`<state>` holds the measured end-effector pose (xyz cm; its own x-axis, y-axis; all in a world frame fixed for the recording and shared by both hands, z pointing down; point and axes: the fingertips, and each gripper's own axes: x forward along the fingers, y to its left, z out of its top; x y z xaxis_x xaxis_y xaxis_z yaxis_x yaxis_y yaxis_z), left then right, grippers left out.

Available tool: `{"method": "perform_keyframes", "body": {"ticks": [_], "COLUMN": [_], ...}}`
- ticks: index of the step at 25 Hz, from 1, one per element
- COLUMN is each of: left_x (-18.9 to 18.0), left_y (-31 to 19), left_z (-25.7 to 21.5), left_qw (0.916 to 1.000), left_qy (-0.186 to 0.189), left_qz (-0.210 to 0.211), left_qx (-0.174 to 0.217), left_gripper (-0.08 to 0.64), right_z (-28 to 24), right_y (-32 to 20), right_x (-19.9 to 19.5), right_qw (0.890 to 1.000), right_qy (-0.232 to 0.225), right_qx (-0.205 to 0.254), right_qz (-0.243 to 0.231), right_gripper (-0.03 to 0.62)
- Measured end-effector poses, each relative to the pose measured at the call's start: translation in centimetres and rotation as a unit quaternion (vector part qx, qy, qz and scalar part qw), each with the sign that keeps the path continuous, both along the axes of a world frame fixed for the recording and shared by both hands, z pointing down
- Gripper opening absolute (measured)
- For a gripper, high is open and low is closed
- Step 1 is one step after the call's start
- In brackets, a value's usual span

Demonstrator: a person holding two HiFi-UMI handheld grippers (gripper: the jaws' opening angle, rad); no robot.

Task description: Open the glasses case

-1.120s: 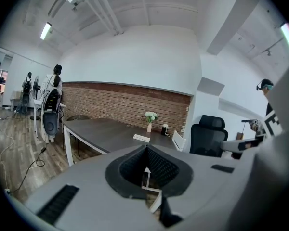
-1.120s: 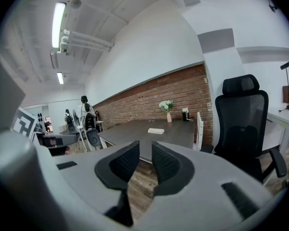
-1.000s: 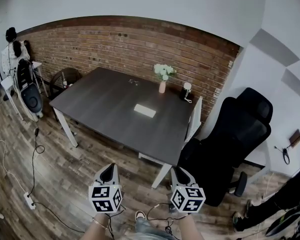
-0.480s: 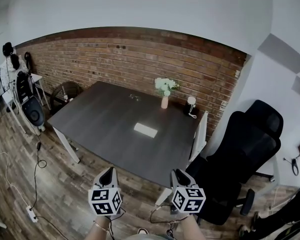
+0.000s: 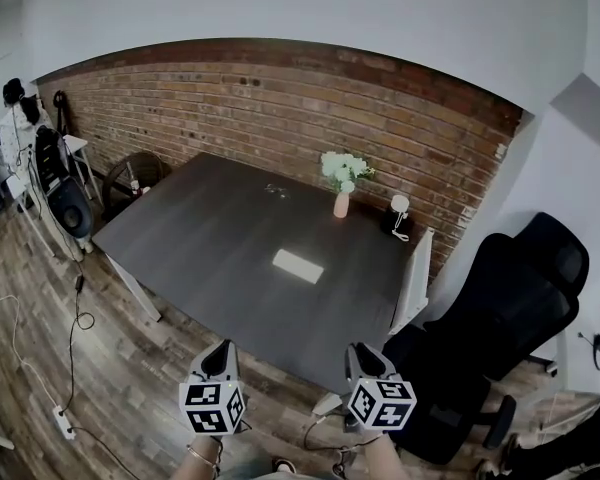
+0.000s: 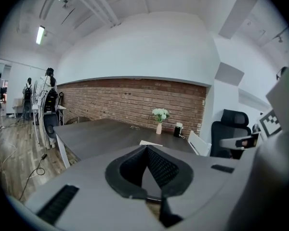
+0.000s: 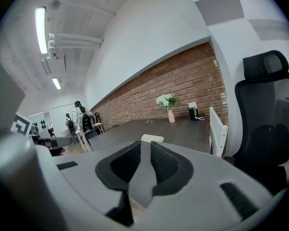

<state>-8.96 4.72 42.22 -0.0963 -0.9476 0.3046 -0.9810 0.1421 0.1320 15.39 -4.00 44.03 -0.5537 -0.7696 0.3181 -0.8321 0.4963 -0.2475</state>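
Observation:
The white glasses case point(image 5: 298, 266) lies shut, flat on the middle of the dark table point(image 5: 210, 238). Both grippers are held side by side over the wooden floor, short of the table's near edge and pointing at the case. My left gripper point(image 5: 220, 346) has its fingertips together and nothing in it; its own view shows the case point(image 6: 150, 143) just beyond the tips point(image 6: 147, 147). My right gripper point(image 5: 358, 348) has a narrow gap between its pads, has just been closing, and holds nothing. The case point(image 7: 152, 138) lies far ahead of it point(image 7: 145, 143).
A pink vase of white flowers point(image 5: 342, 204) and a small dark device with a white cable point(image 5: 400, 218) stand at the table's far right. A white chair point(image 5: 415, 278) and a black office chair point(image 5: 520, 288) stand to the right. Cables point(image 5: 75, 318) trail over the floor on the left.
Both grippers have been carried forward towards the table, which now lies nearer, with the case further right in the head view. Nothing has been touched.

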Motion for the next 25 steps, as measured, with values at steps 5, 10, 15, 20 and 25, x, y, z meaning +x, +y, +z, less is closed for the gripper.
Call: {"method": "perform_keyframes", "body": {"ticks": [5,10,15,20,25], "left_x": [-1.6,-2.7,-5.0,-7.8,-10.2], "left_y": [-3.0,-8.0,-14.0,-19.5,-25.1], "left_z": [0.9,1.8,0.5,-0.5,-1.0], "left_qw": [0.9999,0.9992,0.9969,0.9935,0.9893], "left_qy": [0.010,0.019,0.012,0.014,0.020], "left_qz": [0.002,0.035,0.078,0.112,0.144], "left_qx": [-0.002,-0.003,0.006,0.009,0.012], "left_gripper": [-0.005,-0.005,-0.005,-0.005,-0.005], "right_z": [1.4,2.1,1.1,0.1,-0.7], "right_y": [-1.8,-4.8,-8.6,-12.4,-15.9], "right_x": [-1.4,-3.3,-5.8,-7.5,-9.9], "right_qw": [1.000,1.000,0.999,0.996,0.992], "right_qy": [0.008,0.013,0.010,0.010,0.013], "right_qx": [-0.012,-0.015,-0.012,-0.012,-0.008], "right_qz": [0.000,0.017,0.049,0.091,0.124], "right_gripper": [0.067,0.067,0.066,0.064,0.064]}}
